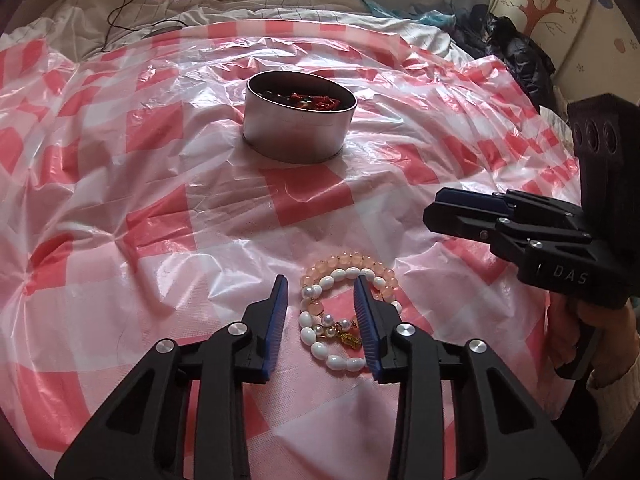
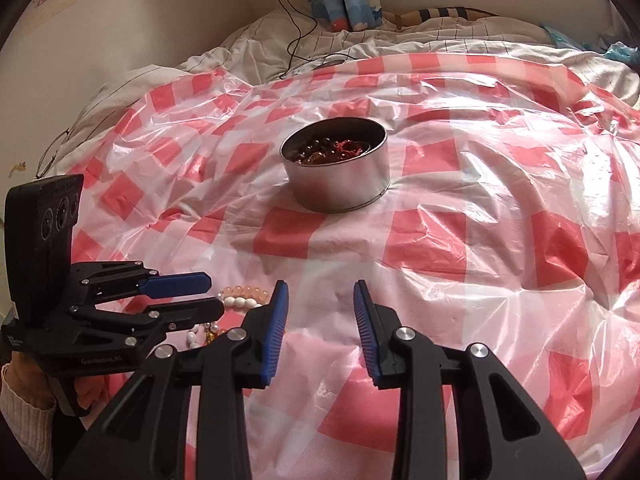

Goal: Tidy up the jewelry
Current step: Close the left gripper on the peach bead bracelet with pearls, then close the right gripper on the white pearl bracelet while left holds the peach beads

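On the bed's checked plastic sheet (image 1: 160, 184), a white bead bracelet (image 1: 320, 348) and a pink bead bracelet (image 1: 352, 264) lie overlapped, their heap running lengthways away from the left tongs (image 1: 322, 316). Those stand apart around the heap, not gripping. The right tongs (image 2: 320, 316) hover parted, empty, just beside. The round tin (image 1: 300, 120) sits further back.

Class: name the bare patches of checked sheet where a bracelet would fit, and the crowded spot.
Free: between the tin and bracelets, and right of the tin. Crowded: around the bracelets, where the left gripper and right gripper meet.
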Available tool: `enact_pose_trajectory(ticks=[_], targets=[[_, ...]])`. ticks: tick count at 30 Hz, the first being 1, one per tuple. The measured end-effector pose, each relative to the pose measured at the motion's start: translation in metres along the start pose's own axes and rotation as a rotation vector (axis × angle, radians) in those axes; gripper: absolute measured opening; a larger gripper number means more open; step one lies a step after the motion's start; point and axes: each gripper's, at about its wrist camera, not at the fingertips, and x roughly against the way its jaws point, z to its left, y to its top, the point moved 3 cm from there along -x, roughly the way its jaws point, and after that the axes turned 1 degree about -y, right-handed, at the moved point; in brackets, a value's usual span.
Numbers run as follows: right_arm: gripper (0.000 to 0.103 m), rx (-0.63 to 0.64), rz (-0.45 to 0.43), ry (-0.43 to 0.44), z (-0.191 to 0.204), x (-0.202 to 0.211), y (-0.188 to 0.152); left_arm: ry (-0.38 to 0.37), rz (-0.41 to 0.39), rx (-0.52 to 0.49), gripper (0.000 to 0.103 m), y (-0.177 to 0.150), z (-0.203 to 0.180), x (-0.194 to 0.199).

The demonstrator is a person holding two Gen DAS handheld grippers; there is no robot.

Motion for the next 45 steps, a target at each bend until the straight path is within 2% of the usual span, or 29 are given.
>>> enact_pose_trajectory(ticks=[5,9,12,16,22,26,31,32,36,40,45], targets=[[0.038,0.020,-0.002,0.005,0.006,0.000,0.000,0.022,0.029,-0.023,0.023,-0.003,-0.004,-0.009],[0.038,0.021,-0.001,0.006,0.006,-0.001,0.000,0.024,0.019,-0.026,0.007,-0.002,-0.003,-0.008],[0.038,0.020,0.003,0.005,0.007,-0.002,-0.001,-0.032,-0.006,0.019,0.007,0.002,0.002,-0.002],[0.038,0.030,0.024,0.012,0.010,-0.005,-0.003,-0.106,-0.079,0.118,0.007,0.010,0.020,0.016],[0.038,0.146,0.071,0.027,0.033,-0.018,-0.014,-0.039,-0.137,0.205,0.007,0.016,0.050,0.031],[0.038,0.231,0.085,0.009,0.052,-0.028,-0.021,0.000,-0.126,0.183,0.007,0.015,0.050,0.030],[0.038,0.304,0.110,-0.026,0.062,-0.039,-0.029,0.011,-0.095,0.157,0.007,0.013,0.045,0.022],[0.036,0.311,0.110,-0.027,0.063,-0.039,-0.030,0.011,-0.089,0.159,0.007,0.011,0.046,0.021],[0.010,0.321,0.114,-0.027,0.064,-0.040,-0.031,0.016,-0.044,0.170,0.007,0.006,0.050,0.012],[0.008,0.317,0.088,-0.034,0.064,-0.035,-0.028,0.013,-0.036,0.171,0.007,0.005,0.050,0.010],[0.008,0.254,0.044,-0.014,0.054,-0.022,-0.017,0.008,-0.079,0.177,0.007,0.008,0.053,0.020]])
